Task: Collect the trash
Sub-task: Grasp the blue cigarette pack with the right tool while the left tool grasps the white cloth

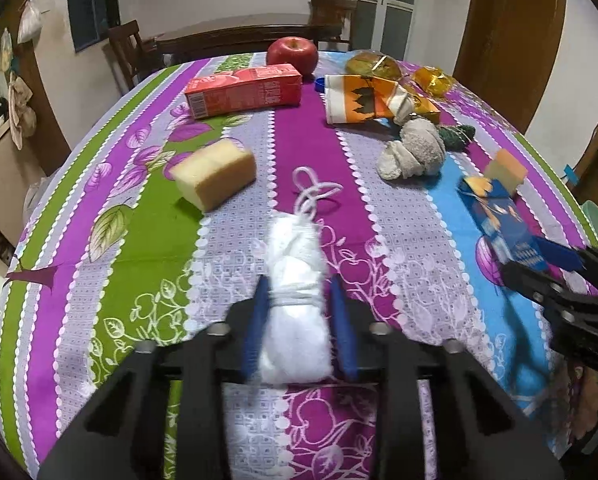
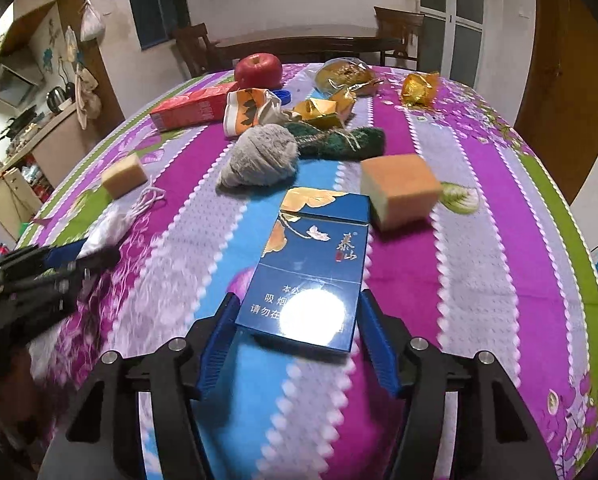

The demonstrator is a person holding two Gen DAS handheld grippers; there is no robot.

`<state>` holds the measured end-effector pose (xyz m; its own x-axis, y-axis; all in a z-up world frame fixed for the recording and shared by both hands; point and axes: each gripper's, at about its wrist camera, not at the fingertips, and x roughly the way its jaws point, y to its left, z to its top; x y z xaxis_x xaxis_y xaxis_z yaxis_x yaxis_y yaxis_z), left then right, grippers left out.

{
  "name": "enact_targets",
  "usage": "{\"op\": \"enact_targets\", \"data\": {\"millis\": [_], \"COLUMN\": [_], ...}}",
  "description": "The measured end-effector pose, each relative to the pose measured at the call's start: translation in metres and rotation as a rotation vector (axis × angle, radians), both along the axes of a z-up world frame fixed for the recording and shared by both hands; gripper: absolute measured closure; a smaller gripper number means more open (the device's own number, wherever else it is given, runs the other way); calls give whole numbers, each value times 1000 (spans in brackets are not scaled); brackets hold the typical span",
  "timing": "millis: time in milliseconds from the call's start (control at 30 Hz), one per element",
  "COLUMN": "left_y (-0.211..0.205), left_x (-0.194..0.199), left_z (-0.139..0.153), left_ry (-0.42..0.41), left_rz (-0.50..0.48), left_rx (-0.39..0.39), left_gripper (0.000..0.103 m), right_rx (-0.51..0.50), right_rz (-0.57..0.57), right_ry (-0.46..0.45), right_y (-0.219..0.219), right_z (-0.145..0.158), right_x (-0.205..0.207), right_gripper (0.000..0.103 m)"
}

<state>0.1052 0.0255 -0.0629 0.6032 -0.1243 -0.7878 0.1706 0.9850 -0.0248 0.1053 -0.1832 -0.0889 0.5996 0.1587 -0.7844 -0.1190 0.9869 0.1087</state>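
My left gripper (image 1: 299,292) is shut on a rolled white face mask (image 1: 295,304) whose ear loops (image 1: 313,194) trail forward over the tablecloth. My right gripper (image 2: 299,308) is shut on a blue cigarette pack (image 2: 309,264), held between its blue pads; the pack also shows in the left wrist view (image 1: 507,224). The left gripper with the mask shows at the left in the right wrist view (image 2: 71,256).
On the striped tablecloth (image 1: 147,240) lie a red carton (image 1: 243,90), a red apple (image 1: 293,54), two sponge blocks (image 1: 215,178) (image 2: 401,188), a grey rag (image 2: 261,156), a green scrubber (image 2: 343,142), an orange-white wrapper (image 1: 359,100), gold wrappers (image 2: 421,88) and a bagged bun (image 2: 345,74).
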Motion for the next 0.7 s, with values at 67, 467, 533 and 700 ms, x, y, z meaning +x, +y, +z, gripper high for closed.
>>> {"op": "enact_targets", "data": {"millis": [67,467,533,700], "left_y": [2,-15,-29,-69], "left_x": [-1,-20,-18,-12], "left_z": [0,50,64,96], "left_ry": [1,-115,-152,-237], "left_rz": [-6,-13,-38,-107], "left_rx": [-9,8,11,7], "left_gripper": [79,79,79,79], "right_rx": [16,99,95,38], "right_rz": [1,34,19,-25], "right_ry": [-3,-157,-200,-286], "right_y": [-8,-34,-42,-68], "right_z": [1,50,65,95], "right_x": [-8,-59,-65,-79], "right_gripper": [42,42,42,42]}}
